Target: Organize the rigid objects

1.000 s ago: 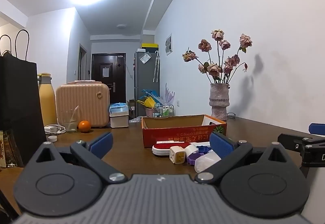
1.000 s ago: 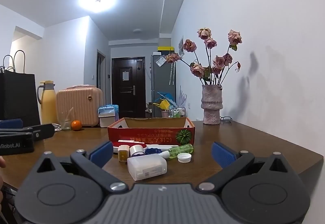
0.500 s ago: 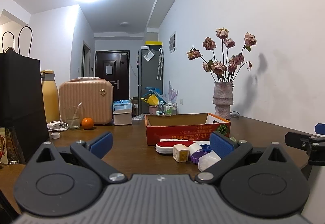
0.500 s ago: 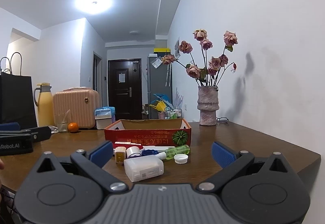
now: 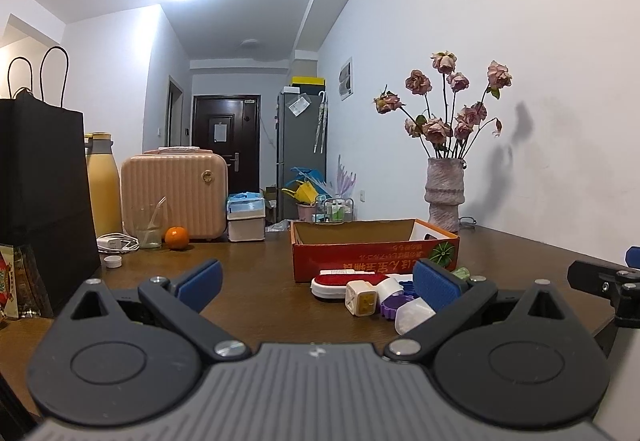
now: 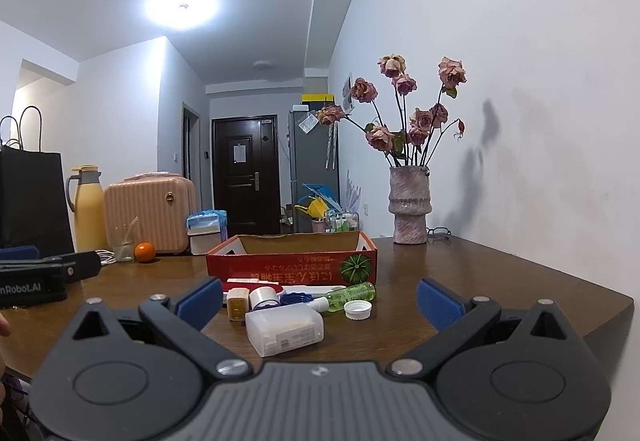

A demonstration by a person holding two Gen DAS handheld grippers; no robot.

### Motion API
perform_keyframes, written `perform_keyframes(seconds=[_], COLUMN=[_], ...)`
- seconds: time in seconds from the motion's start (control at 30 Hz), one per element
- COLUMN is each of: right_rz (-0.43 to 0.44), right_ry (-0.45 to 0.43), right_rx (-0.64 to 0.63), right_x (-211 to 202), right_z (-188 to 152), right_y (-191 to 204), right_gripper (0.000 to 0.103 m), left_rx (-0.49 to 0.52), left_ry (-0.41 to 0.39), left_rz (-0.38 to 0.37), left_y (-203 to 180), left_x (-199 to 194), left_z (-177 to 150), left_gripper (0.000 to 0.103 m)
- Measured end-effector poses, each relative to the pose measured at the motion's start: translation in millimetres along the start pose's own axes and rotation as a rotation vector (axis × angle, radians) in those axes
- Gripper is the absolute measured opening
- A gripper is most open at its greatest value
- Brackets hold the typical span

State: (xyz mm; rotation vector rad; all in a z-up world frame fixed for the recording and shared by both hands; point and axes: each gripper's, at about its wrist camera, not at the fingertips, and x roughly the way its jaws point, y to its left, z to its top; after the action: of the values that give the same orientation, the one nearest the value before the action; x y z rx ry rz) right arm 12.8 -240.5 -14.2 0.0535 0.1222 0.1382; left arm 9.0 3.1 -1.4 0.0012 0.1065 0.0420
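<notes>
A red cardboard box (image 5: 372,253) (image 6: 292,267) stands open on the brown table. In front of it lie small items: a translucent white case (image 6: 285,331), a green bottle (image 6: 352,293), a white cap (image 6: 358,309), a small yellow-faced cube (image 5: 361,298) (image 6: 236,303), a red-and-white flat item (image 5: 340,281), and a purple ring (image 5: 390,308). My left gripper (image 5: 316,279) is open and empty, short of the items. My right gripper (image 6: 320,299) is open and empty, just short of the white case.
A vase of dried roses (image 6: 410,209) stands at the back right. At the back left are a pink case (image 5: 174,195), a yellow flask (image 5: 103,189), a glass (image 5: 149,227), an orange (image 5: 177,237) and a black paper bag (image 5: 40,201). The table edge (image 6: 600,305) is at the right.
Both grippers have drawn back and risen slightly; the box and items look a little lower and farther. Both stay open and empty.
</notes>
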Motion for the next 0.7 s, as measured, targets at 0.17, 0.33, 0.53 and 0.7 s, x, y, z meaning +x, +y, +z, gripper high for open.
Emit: perform_keyframes(seconds=[0.17, 0.33, 0.53, 0.7], right_rz=[0.004, 0.003, 0.006, 0.006], right_ry=[0.006, 0.006, 0.006, 0.008], right_rx=[0.001, 0.001, -0.002, -0.001], right_x=[0.3, 0.2, 0.4, 0.8], right_z=[0.2, 0.1, 0.0, -0.1], right_y=[0.5, 0.8, 0.8, 1.2], right_gripper=[0.103, 0.103, 0.103, 0.103], left_rx=[-0.002, -0.001, 0.001, 0.003], left_ry=[0.001, 0.002, 0.004, 0.008], left_rz=[0.001, 0.000, 0.000, -0.002], left_y=[1.7, 1.8, 0.8, 1.2], left_x=[-0.1, 0.2, 0.7, 1.2], left_z=[-1.1, -1.0, -1.9, -3.1], left_gripper=[0.103, 0.103, 0.103, 0.103])
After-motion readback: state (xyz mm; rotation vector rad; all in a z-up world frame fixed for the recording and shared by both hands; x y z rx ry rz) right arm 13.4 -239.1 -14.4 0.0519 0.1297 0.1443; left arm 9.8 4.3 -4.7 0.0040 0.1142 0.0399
